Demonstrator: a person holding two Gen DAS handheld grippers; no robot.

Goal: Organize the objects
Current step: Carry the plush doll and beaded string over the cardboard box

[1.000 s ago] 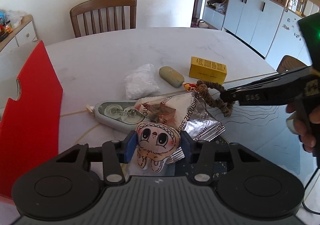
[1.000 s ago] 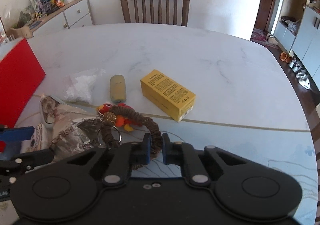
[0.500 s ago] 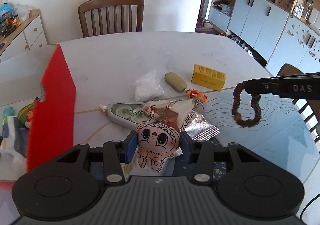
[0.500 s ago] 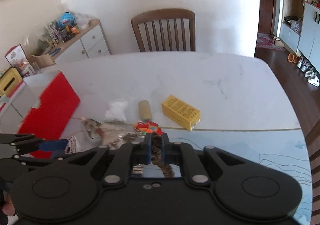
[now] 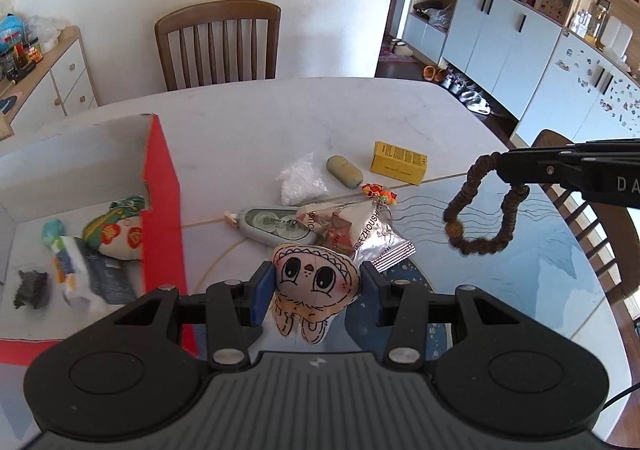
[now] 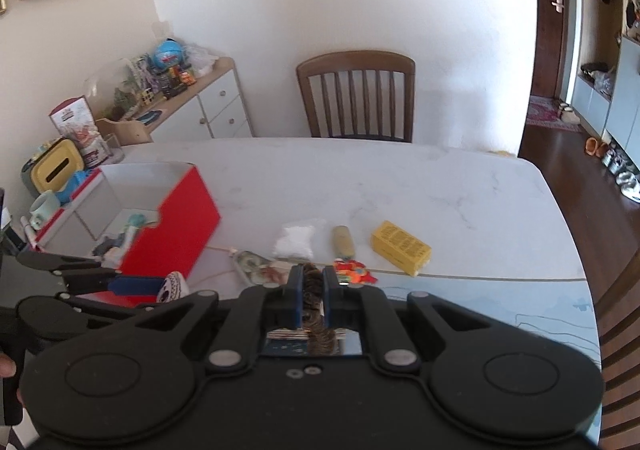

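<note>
My left gripper (image 5: 316, 286) is shut on a small plush doll (image 5: 314, 284) with a drawn face and holds it above the table. My right gripper (image 6: 311, 282) is shut on a brown beaded bracelet (image 6: 312, 288); in the left wrist view the bracelet (image 5: 480, 210) dangles as a loop from the right gripper's fingertips (image 5: 508, 166), clear of the table. A red box (image 5: 160, 202) with a white inside stands to the left and holds several small items. In the right wrist view the red box (image 6: 172, 234) is at the left, with the doll (image 6: 174, 286) just in front of it.
On the white table (image 5: 248, 122) lie a correction tape (image 5: 276, 226), a foil snack packet (image 5: 352, 230), a white crumpled bag (image 5: 302, 180), an olive case (image 5: 344, 172), a yellow carton (image 5: 398, 164) and an orange-red charm (image 5: 378, 192). A wooden chair (image 5: 218, 44) stands at the far side.
Both grippers have risen with their loads. The bracelet has come off the table and now hangs free. The view has pulled back, so the red box's inside now shows.
</note>
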